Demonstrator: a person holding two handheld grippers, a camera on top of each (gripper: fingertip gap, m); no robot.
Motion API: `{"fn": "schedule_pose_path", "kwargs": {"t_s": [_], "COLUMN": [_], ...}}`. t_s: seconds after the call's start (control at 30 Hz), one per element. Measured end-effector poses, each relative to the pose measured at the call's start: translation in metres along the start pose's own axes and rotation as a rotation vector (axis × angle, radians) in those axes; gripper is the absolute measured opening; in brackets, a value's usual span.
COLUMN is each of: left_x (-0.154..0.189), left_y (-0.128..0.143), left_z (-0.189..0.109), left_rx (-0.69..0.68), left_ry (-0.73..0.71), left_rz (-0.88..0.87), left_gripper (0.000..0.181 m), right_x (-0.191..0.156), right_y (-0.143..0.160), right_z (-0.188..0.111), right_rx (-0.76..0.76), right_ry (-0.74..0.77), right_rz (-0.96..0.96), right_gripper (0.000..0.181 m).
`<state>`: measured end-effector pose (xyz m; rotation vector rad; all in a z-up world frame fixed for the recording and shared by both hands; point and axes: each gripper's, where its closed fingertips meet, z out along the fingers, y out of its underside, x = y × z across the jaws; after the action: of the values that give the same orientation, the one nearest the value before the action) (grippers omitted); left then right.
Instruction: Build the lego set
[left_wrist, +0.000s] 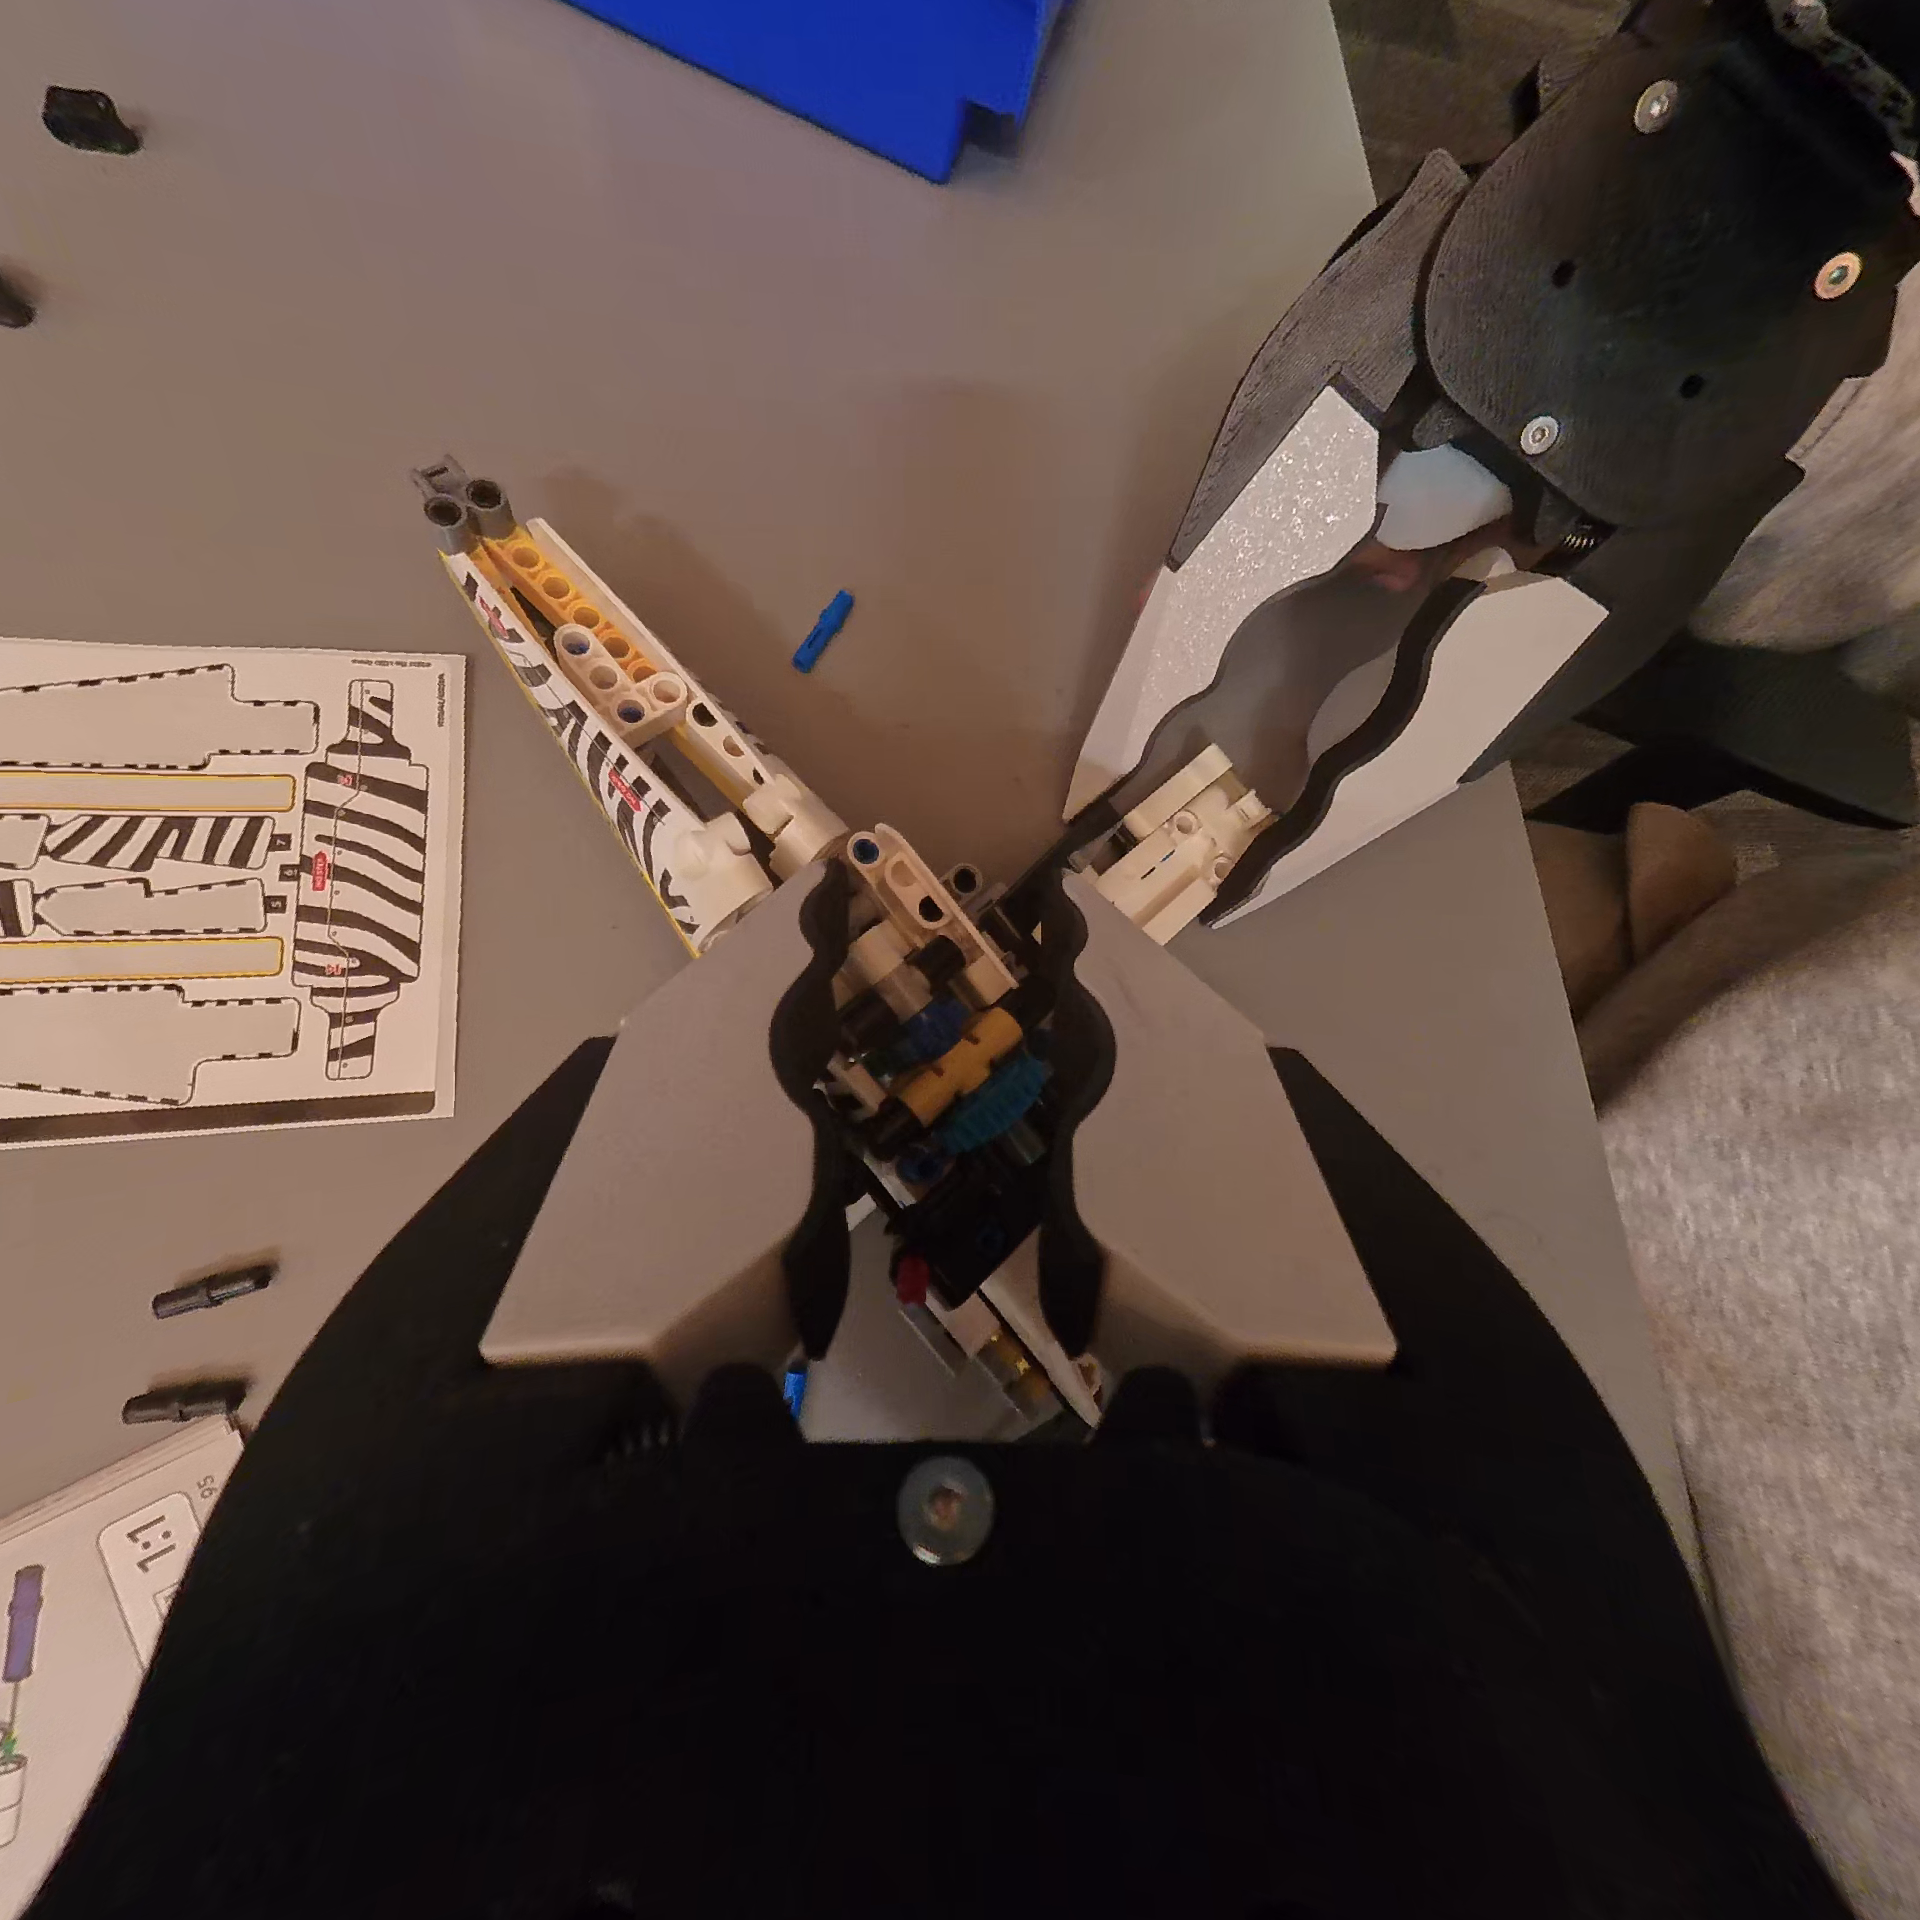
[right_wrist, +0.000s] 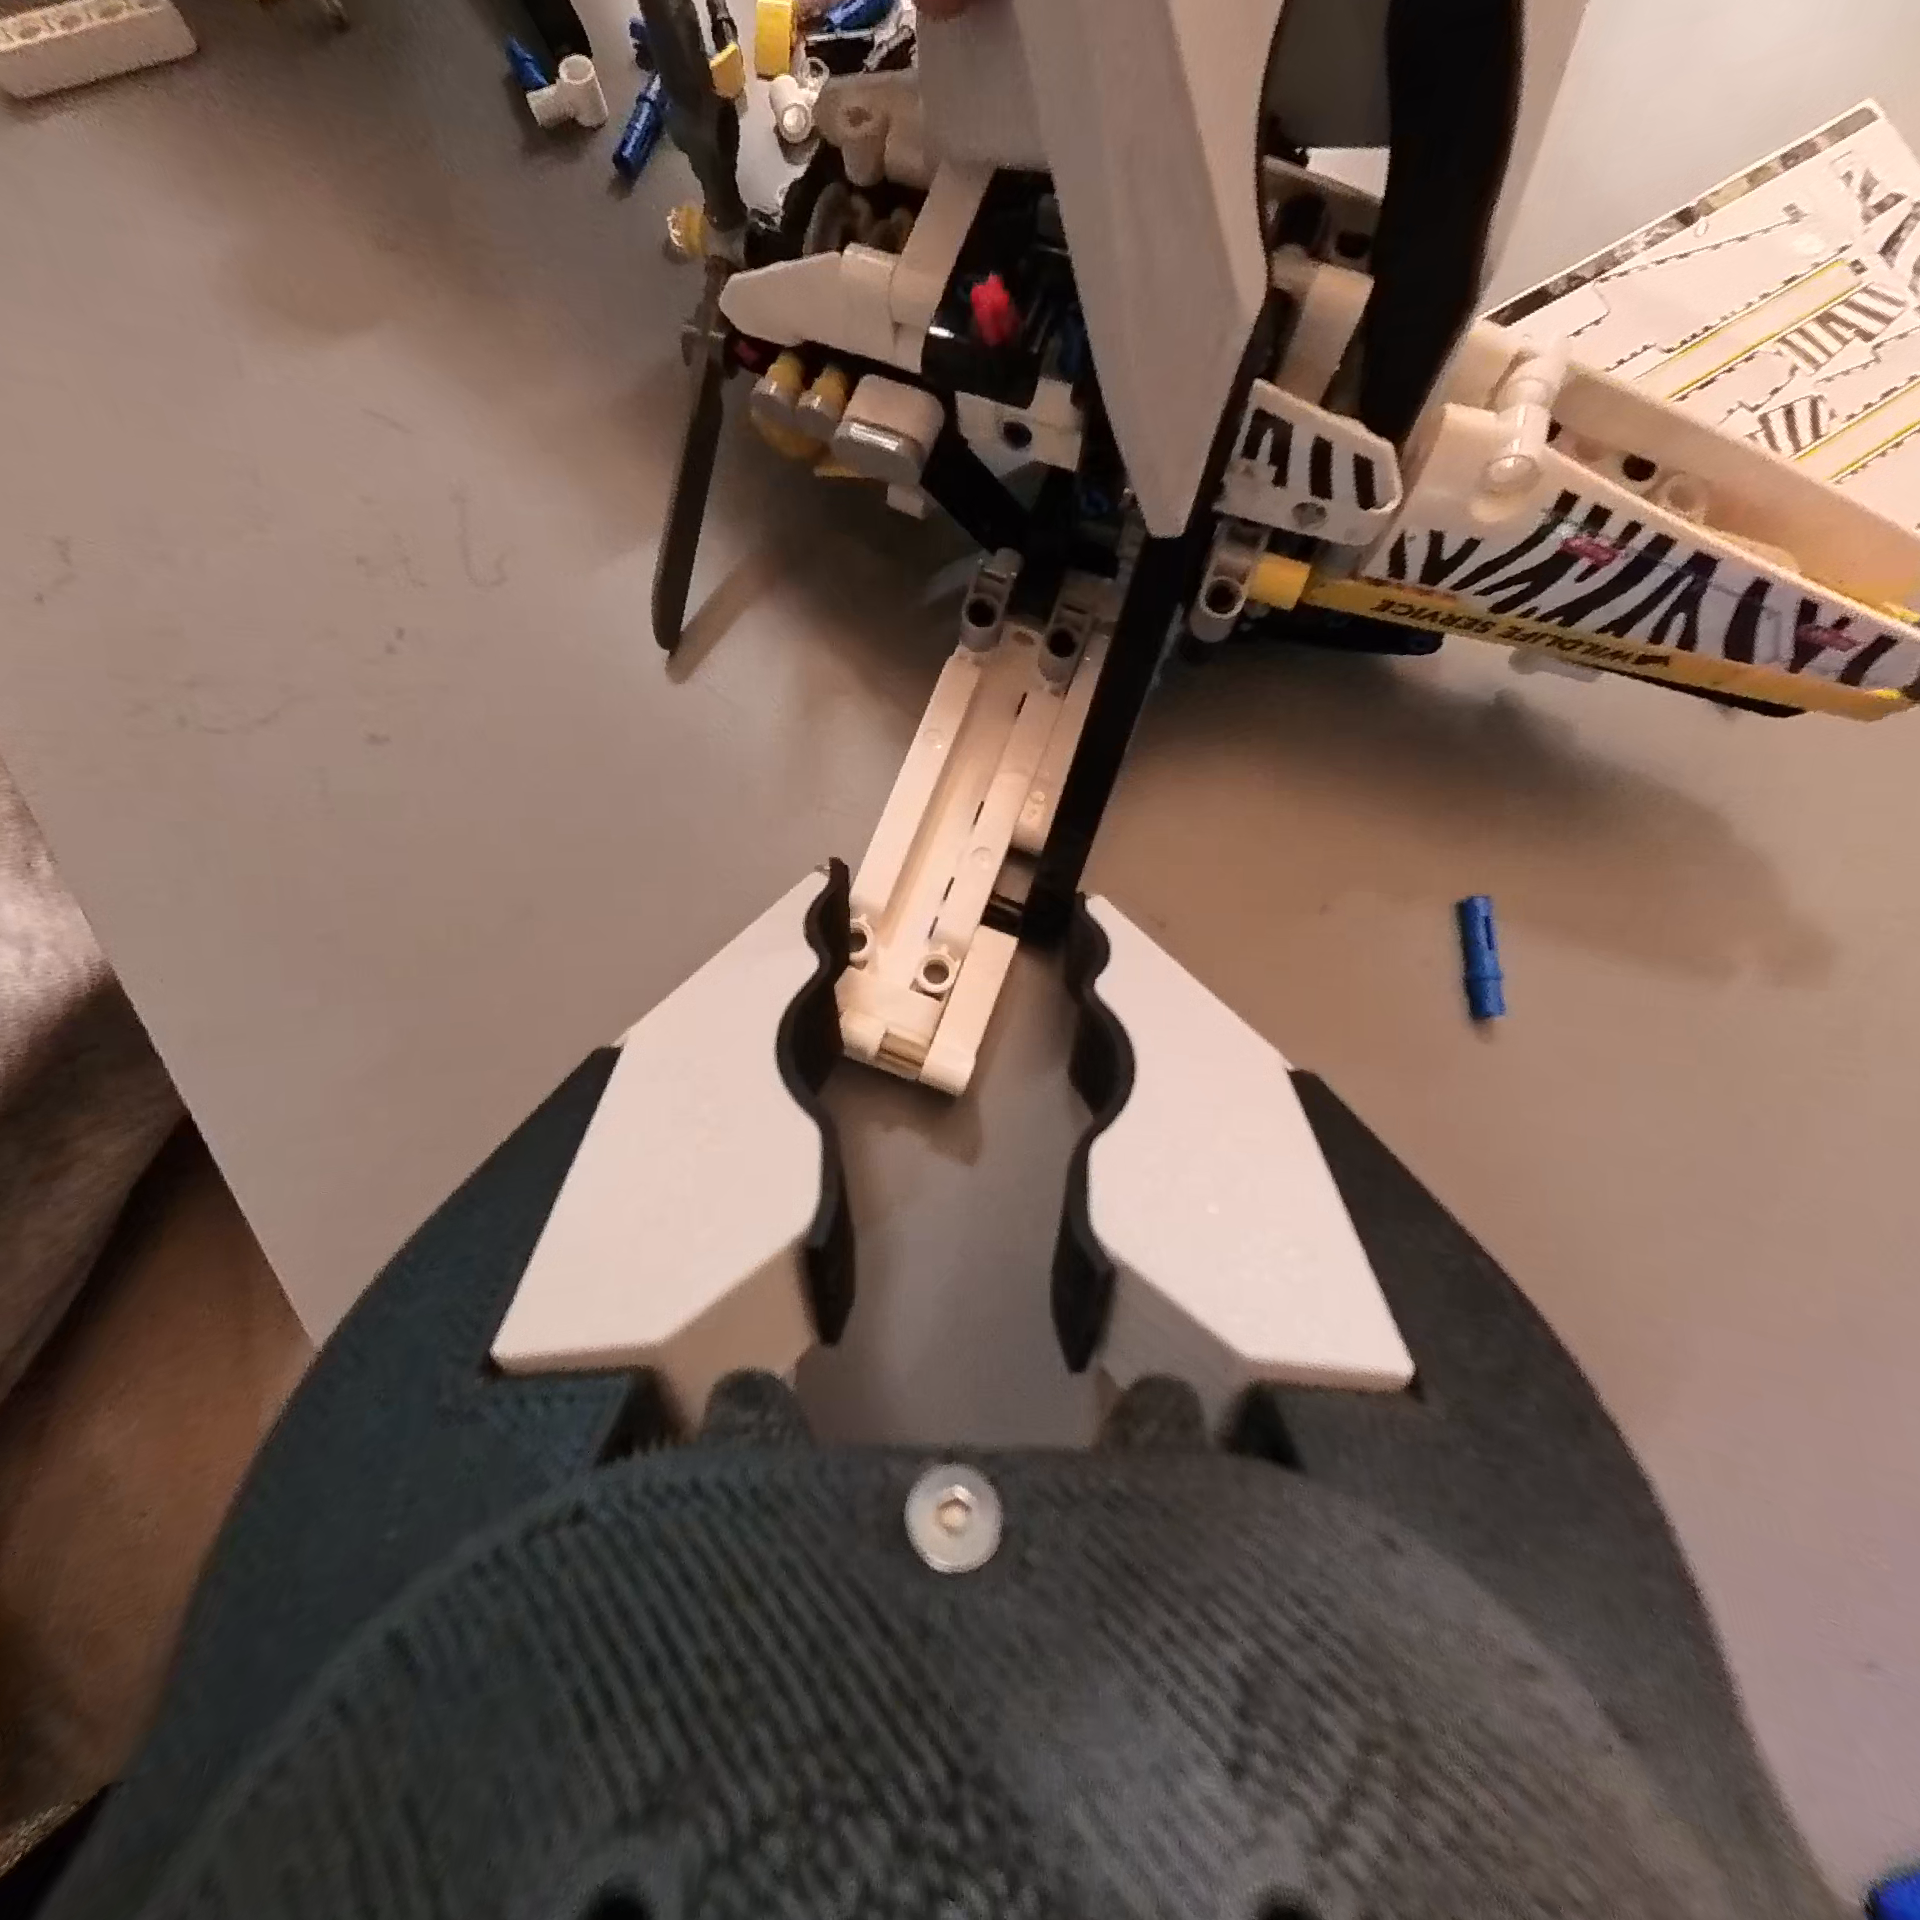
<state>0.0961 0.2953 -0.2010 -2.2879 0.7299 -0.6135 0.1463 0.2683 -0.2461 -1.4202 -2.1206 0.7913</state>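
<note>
Sticker sheet (left_wrist: 223, 883) cut off at left edge; booklet (left_wrist: 94, 1590) corner only; model's (left_wrist: 935, 1039) underside hidden by hand-held gripper.

The left gripper (left_wrist: 940, 894) points down from above, its two grey fingers (left_wrist: 707, 1122) closed in tight against what sits between them, black wavy pads pressing both sides. The right gripper (right_wrist: 956, 914) comes in low from the side, jaws spread partway, with only one pad (right_wrist: 821, 997) touching the piece between them. The two grippers' tips sit close together, nearly meeting.
</note>
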Motion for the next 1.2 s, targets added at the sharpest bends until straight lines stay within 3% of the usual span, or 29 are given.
{"fn": "schedule_pose_path", "kwargs": {"t_s": [0.97, 1.2], "left_x": [0.0001, -0.0009], "left_y": [0.0006, 0.0004], "left_z": [-0.0002, -0.0004], "left_rx": [-0.002, 0.002], "left_ry": [-0.007, -0.004], "left_rz": [0.009, -0.003], "left_gripper": [0.038, 0.038], "right_x": [0.0017, 0.0024], "right_y": [-0.0003, -0.0010], "right_z": [0.0003, 0.0009], "right_rx": [-0.032, -0.047], "right_ry": [0.041, 0.132], "right_rz": [0.153, 0.251], "right_gripper": [0.039, 0.040]}}
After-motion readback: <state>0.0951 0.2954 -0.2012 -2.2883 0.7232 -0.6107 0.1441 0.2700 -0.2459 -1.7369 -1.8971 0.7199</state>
